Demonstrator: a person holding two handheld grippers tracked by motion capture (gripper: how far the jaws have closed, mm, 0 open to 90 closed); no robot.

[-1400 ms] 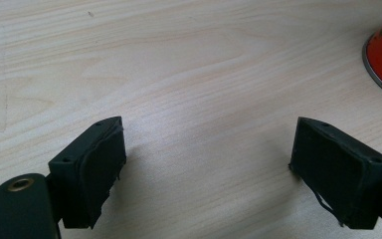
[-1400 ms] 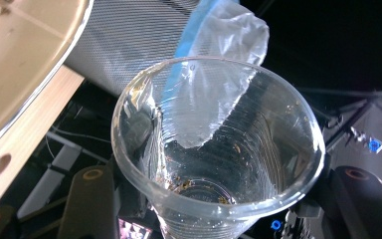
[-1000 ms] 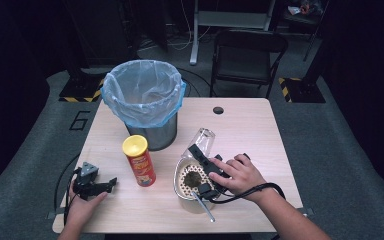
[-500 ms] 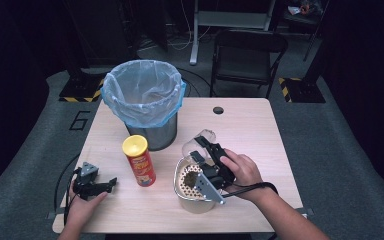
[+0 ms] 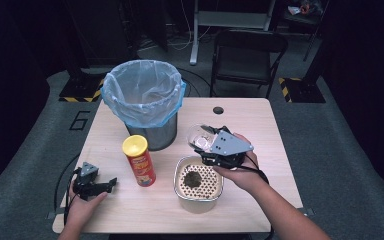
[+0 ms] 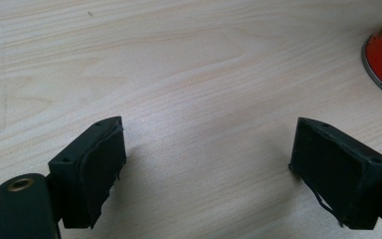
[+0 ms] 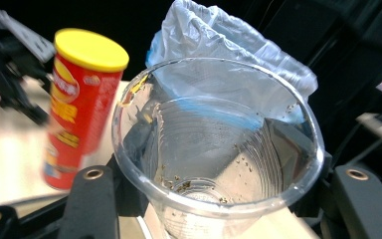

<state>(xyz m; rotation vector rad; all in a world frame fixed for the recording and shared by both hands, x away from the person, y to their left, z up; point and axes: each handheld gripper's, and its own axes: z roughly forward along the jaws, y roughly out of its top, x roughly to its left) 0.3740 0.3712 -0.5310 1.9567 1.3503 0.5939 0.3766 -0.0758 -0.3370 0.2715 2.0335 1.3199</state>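
Your right gripper (image 5: 215, 145) fingers clamp the emptied plastic cup (image 7: 214, 149); next carry it to the bin (image 5: 142, 102), left gripper (image 6: 209, 169) fingers wide apart.

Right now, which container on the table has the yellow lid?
The red chip can standing beside the lined bin. The bin, metal strainer and clear cup have no lids.

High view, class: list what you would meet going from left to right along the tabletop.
Left tool → red chip can → metal strainer bowl → right tool, gripping a clear plastic cup.
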